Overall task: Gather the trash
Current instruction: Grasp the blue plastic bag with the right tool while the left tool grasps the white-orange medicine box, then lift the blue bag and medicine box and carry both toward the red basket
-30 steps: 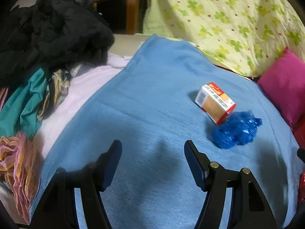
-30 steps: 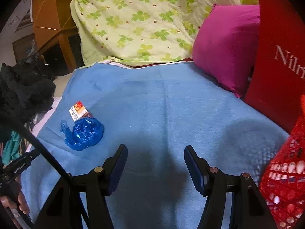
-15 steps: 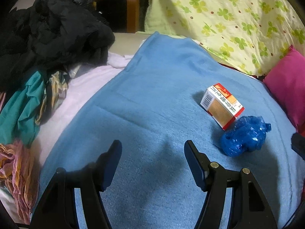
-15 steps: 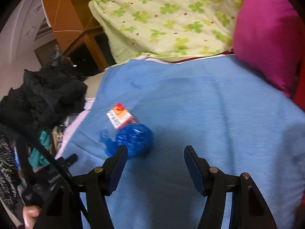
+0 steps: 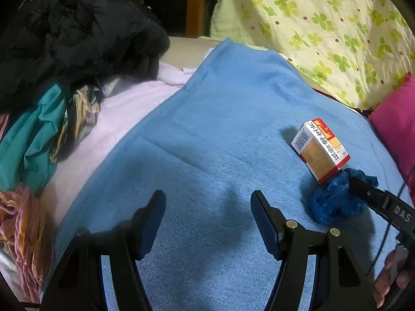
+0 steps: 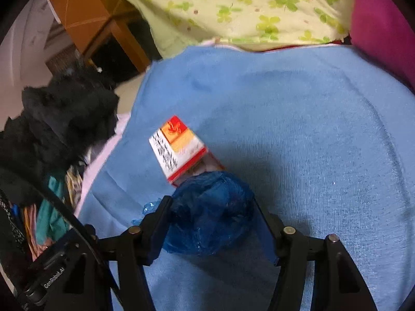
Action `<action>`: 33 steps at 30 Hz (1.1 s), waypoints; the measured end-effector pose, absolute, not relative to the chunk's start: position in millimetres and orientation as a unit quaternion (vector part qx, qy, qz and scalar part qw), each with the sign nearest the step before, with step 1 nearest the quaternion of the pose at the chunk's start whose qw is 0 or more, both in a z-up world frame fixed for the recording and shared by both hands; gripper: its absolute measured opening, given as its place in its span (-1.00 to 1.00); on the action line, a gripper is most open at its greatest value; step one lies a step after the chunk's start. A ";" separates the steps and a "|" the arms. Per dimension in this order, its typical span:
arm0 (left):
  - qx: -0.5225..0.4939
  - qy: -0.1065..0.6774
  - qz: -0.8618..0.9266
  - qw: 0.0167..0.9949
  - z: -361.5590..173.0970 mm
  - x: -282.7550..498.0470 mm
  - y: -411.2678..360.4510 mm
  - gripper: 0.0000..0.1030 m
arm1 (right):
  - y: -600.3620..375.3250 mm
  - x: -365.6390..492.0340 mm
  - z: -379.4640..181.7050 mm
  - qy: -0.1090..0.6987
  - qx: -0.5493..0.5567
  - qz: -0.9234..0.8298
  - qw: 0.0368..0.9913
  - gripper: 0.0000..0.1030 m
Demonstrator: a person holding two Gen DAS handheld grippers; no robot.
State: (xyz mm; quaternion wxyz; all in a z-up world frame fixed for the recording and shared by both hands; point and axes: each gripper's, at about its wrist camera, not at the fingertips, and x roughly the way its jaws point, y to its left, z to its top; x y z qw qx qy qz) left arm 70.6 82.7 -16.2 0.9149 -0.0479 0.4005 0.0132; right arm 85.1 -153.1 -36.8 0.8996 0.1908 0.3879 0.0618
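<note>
A crumpled blue plastic bag (image 6: 210, 212) lies on the blue blanket (image 6: 298, 129), its far edge touching a small red-and-white carton (image 6: 179, 150) that lies on its side just behind it. The bag is seen between the two fingers of the right gripper (image 6: 211, 223), whose jaws have just been closing; the pads appear to be at the bag's flanks, but whether they already press into it cannot be told for certain. The wad is judged to be soft and springy, so a shallow or one-sided bite could let it be squeezed out forward. The carton could also be nudged away, or tipped, if the bag is dragged against it as the jaws close. A loose tail of plastic at the left finger could be left trailing and catch on the blanket when the bag is lifted.

The left gripper (image 5: 207, 215) hangs over bare blanket, well apart from the carton (image 5: 320, 149) and the bag (image 5: 334, 202), with its fingers spread and nothing between them. A heap of dark clothing (image 5: 77, 33) and a pink cushion (image 5: 396, 129) lie at the edges, clear of the work.
</note>
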 end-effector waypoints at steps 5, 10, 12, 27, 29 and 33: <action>-0.039 0.386 0.003 0.922 -10.7 75.3 73.7 0.33 | -167.7 66.7 -25.9 0.388 0.200 0.066 0.897 -0.06; -0.061 0.368 -0.056 0.926 4.2 89.6 49.8 0.34 | -193.5 20.6 6.2 0.376 0.162 0.013 0.912 -0.06; -0.073 0.366 -0.091 0.923 9.4 98.7 35.5 0.38 | -202.1 -0.4 16.5 0.364 0.149 0.004 0.919 -0.06; -0.090 0.425 -0.099 0.895 -10.0 162.2 -54.9 0.43 | -237.4 -51.5 13.9 0.368 0.208 0.036 0.906 -0.06; -0.092 0.438 -0.091 0.890 -17.9 165.5 -55.2 0.43 | -235.3 -53.1 14.1 0.365 0.189 0.030 0.911 -0.06; -0.106 0.461 -0.105 0.875 -31.0 169.3 -52.9 0.43 | -238.1 -54.2 13.9 0.363 0.192 0.030 0.911 -0.06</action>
